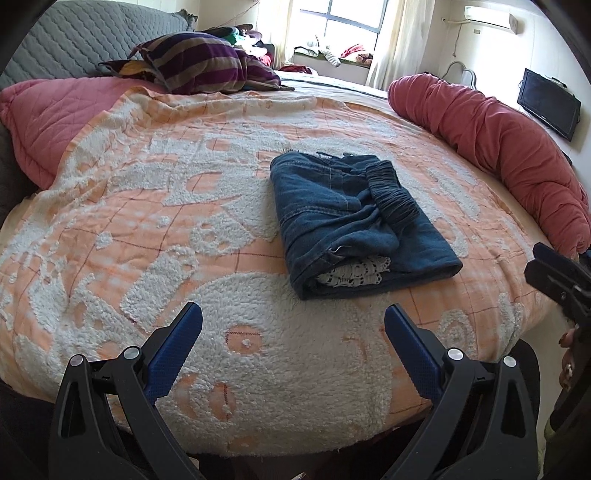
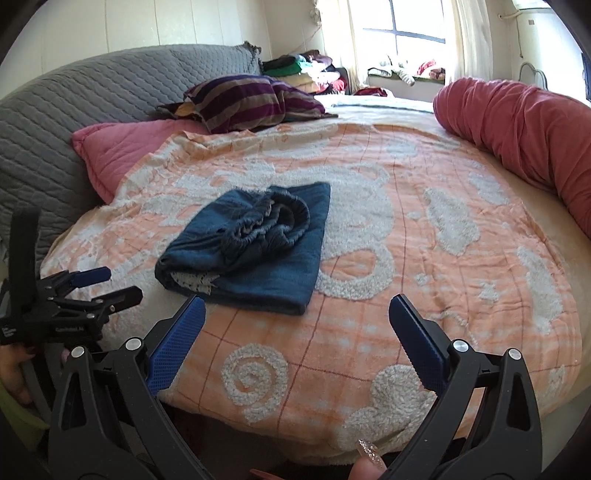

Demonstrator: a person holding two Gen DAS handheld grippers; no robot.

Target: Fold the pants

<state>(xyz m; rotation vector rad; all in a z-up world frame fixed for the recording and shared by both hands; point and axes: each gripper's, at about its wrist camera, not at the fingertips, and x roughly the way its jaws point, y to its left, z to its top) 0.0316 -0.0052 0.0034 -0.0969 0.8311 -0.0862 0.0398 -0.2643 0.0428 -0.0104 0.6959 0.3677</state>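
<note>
The blue denim pants [image 1: 354, 218] lie folded in a compact bundle on the orange and white blanket [image 1: 184, 206], elastic waistband on top and white lace lining showing at the near fold. They also show in the right wrist view [image 2: 251, 251]. My left gripper [image 1: 293, 317] is open and empty, held back from the pants near the bed's front edge. My right gripper [image 2: 297, 308] is open and empty, just short of the bundle's near right corner. The left gripper also shows at the left of the right wrist view [image 2: 107, 282].
A pink quilted pillow [image 1: 48, 118] and a striped purple pillow [image 1: 207, 62] lie at the head by the grey headboard [image 2: 55, 122]. A rolled red duvet [image 1: 498, 144] runs along the far right edge. A window [image 1: 351, 18] and clothes piles stand behind.
</note>
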